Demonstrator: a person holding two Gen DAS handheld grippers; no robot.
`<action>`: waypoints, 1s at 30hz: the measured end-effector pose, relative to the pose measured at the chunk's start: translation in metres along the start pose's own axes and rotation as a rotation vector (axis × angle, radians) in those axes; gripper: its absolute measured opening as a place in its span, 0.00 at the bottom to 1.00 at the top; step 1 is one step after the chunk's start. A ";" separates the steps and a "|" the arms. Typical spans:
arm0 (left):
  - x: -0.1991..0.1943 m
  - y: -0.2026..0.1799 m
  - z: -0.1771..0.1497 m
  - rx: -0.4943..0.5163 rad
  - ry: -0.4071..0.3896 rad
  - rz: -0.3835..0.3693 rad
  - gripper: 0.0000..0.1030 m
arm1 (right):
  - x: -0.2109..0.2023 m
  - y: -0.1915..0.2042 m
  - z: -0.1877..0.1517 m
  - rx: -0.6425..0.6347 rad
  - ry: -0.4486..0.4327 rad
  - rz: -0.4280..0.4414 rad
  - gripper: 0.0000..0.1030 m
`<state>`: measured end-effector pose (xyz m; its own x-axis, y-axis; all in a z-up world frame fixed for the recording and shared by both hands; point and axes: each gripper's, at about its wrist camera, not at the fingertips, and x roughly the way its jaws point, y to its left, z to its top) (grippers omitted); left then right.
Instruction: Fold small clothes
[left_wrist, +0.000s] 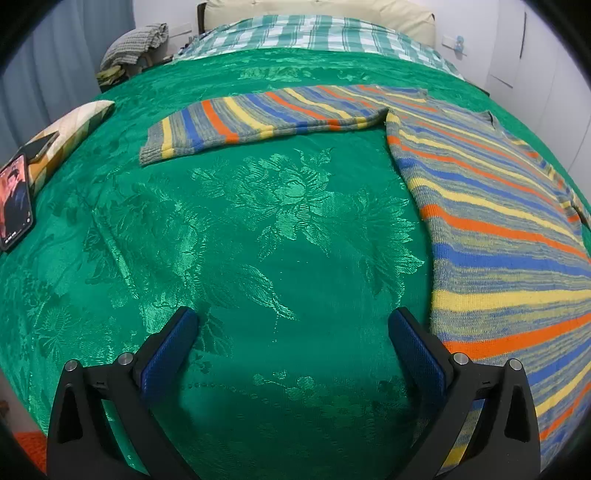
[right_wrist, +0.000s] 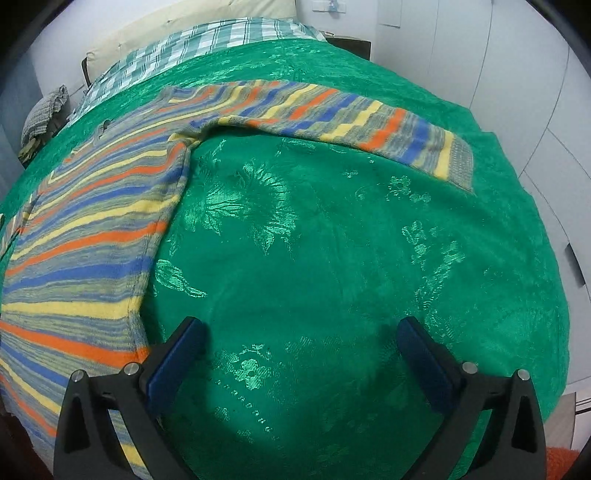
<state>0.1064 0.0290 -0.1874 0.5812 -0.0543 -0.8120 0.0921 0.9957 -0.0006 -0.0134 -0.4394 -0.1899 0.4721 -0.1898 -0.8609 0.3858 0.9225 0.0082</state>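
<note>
Left wrist view shows us a lit phone propped at the bed's edge beside a checked pillow, then our left gripper hanging wide open and empty over the green floral bedspread, with the striped knit sweater spread flat to its right, one sleeve stretched across the bed. From the right wrist, we see that sweater lying left of our right gripper, likewise spread wide and holding nothing.

Both wrist cameras look down close over the bed, sharing the striped sweater.
</note>
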 end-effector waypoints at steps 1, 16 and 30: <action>0.000 0.000 0.000 0.001 0.000 0.001 1.00 | -0.001 0.001 -0.001 -0.002 0.000 -0.003 1.00; -0.001 0.000 -0.001 0.004 -0.004 0.009 1.00 | -0.001 0.002 0.000 -0.008 -0.004 -0.014 1.00; 0.000 0.000 -0.001 0.005 -0.005 0.011 1.00 | -0.002 0.003 -0.001 -0.010 -0.006 -0.018 1.00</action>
<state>0.1056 0.0291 -0.1876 0.5861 -0.0438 -0.8090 0.0900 0.9959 0.0112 -0.0137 -0.4363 -0.1887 0.4695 -0.2085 -0.8579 0.3861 0.9223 -0.0129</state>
